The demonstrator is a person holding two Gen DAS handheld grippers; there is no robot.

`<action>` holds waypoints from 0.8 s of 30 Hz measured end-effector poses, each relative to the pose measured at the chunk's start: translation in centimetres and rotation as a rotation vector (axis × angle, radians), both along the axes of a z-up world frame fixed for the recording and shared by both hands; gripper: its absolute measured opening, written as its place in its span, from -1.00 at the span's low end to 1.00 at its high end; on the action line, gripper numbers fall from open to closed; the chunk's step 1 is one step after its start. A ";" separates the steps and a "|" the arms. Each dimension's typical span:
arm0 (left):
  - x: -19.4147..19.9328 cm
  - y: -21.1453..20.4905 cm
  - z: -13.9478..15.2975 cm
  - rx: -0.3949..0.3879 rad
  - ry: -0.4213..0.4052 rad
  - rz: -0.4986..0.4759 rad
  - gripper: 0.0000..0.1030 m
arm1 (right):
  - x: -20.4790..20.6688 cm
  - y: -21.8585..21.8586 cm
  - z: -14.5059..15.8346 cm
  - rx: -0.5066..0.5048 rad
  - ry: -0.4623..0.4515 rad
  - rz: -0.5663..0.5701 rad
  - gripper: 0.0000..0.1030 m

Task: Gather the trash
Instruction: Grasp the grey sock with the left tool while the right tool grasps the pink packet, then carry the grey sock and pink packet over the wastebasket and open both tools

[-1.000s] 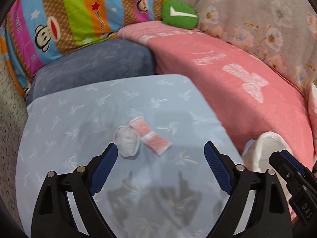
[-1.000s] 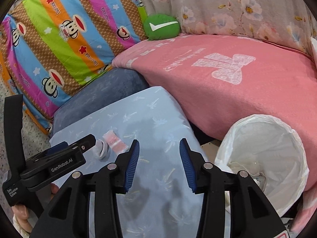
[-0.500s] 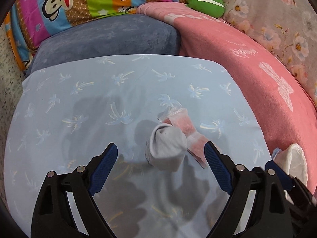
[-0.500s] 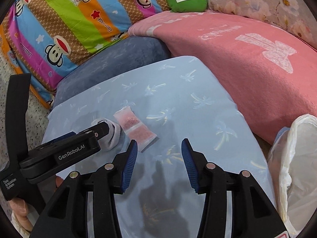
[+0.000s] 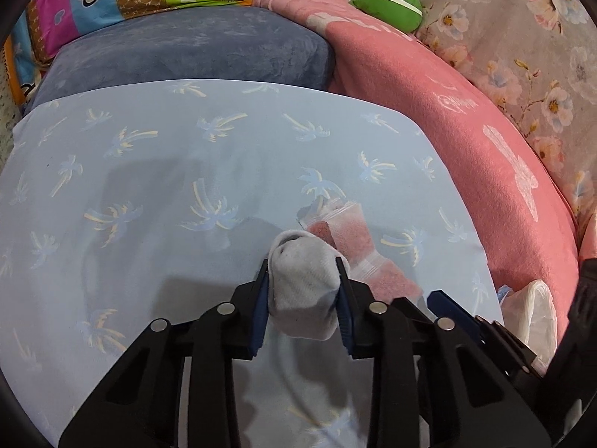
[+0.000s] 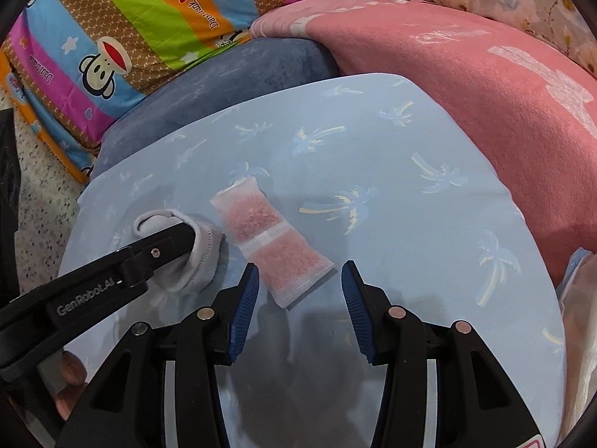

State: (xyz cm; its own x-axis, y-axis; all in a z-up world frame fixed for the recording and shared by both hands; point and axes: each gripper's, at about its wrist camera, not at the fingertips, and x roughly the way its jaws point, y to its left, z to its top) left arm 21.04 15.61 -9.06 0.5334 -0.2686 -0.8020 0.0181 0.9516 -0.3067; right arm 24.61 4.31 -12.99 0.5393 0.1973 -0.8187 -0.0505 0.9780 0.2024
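right view alone shows person's fingertips [image 6: 71, 373].

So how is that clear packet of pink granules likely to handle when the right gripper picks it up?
The packet will probably sag or fold at its pale middle band, since the granules sit in two separate pouches. It looks thin and flat, so likely light. Its clear film may be slippery, and it lies flush on the blue cloth, so the right gripper must pinch low.
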 end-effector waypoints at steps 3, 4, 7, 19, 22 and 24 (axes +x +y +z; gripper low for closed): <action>0.1 0.2 -0.1 -0.005 0.000 0.005 -0.44 | 0.6 0.4 -0.9 0.001 0.017 0.005 -0.14; 0.1 0.3 -0.2 -0.009 0.000 0.006 -0.45 | 0.6 0.6 -1.0 -0.005 0.008 0.003 -0.18; 0.0 0.2 -0.1 -0.002 -0.003 0.005 -0.47 | 0.7 0.9 -1.1 -0.017 0.008 0.015 -0.56; -1.9 -1.6 2.6 0.040 -0.054 -0.016 -0.50 | -2.5 -1.6 3.1 0.029 -0.053 -0.019 -0.76; -2.8 -2.6 3.9 0.057 -0.081 -0.029 -0.50 | -3.9 -3.0 4.8 0.041 -0.086 -0.041 -0.77; -3.4 -3.5 4.9 0.069 -0.101 -0.040 -0.50 | -4.7 -3.8 6.0 0.043 -0.110 -0.057 -0.78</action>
